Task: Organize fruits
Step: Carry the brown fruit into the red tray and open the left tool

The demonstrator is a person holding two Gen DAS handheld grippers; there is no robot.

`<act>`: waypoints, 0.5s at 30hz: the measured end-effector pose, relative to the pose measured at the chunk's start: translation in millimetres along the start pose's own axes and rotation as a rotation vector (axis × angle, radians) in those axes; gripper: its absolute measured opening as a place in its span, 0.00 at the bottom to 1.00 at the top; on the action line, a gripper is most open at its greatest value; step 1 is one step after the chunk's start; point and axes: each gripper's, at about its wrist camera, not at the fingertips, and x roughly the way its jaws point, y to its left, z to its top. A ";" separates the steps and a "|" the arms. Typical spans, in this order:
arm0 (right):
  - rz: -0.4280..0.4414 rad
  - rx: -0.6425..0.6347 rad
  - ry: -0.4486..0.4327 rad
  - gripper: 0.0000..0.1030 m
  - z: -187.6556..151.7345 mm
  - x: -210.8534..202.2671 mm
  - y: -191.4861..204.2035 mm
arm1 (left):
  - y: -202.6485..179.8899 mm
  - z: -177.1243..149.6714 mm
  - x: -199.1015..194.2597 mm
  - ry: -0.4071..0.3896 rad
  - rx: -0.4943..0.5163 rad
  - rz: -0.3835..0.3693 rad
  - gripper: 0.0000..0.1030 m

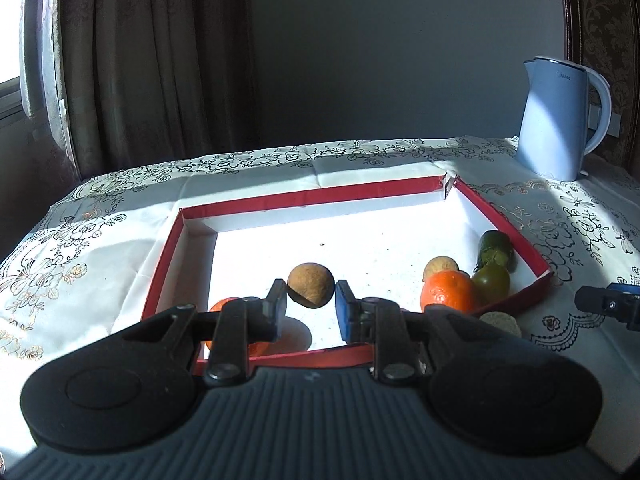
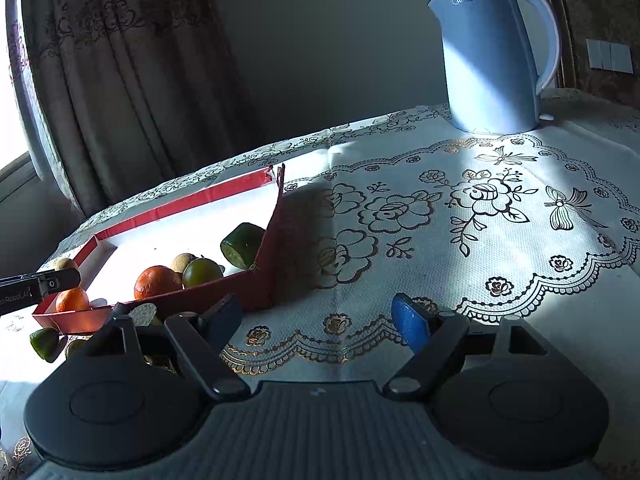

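A shallow red box (image 1: 280, 200) with a white floor lies on the table. My left gripper (image 1: 310, 304) hovers over its near part, its jaws closed on a round brown fruit (image 1: 311, 290) that casts a shadow on the floor below. An orange (image 1: 224, 305) sits at the box's near left corner behind the left finger. At the right corner lie an orange (image 1: 450, 290), a brown fruit (image 1: 440, 267), a green fruit (image 1: 491, 280) and a dark green piece (image 1: 496, 249). My right gripper (image 2: 316, 320) is open and empty over the cloth, right of the box (image 2: 264, 280).
A pale blue kettle (image 1: 560, 120) stands at the back right of the table. A brown fruit (image 1: 500, 320) and green pieces (image 2: 44, 342) lie on the flowered cloth in front of the box. Curtains hang behind on the left.
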 end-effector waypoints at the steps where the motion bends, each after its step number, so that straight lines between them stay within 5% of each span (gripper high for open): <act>1: 0.000 0.001 0.000 0.80 0.0 0.0 -0.1 | -0.6 -1.8 3.8 0.009 0.001 0.008 0.22; 7: 0.000 0.003 0.002 0.80 0.0 0.5 -0.6 | 2.1 -7.3 12.9 0.034 -0.009 0.014 0.23; 12: 0.001 0.010 0.004 0.80 -0.3 0.8 -1.0 | 1.9 -7.1 9.6 0.021 -0.009 0.020 0.34; 15: 0.003 0.016 0.006 0.80 -0.5 1.1 -1.7 | 1.3 -7.4 1.2 0.002 -0.001 0.040 0.51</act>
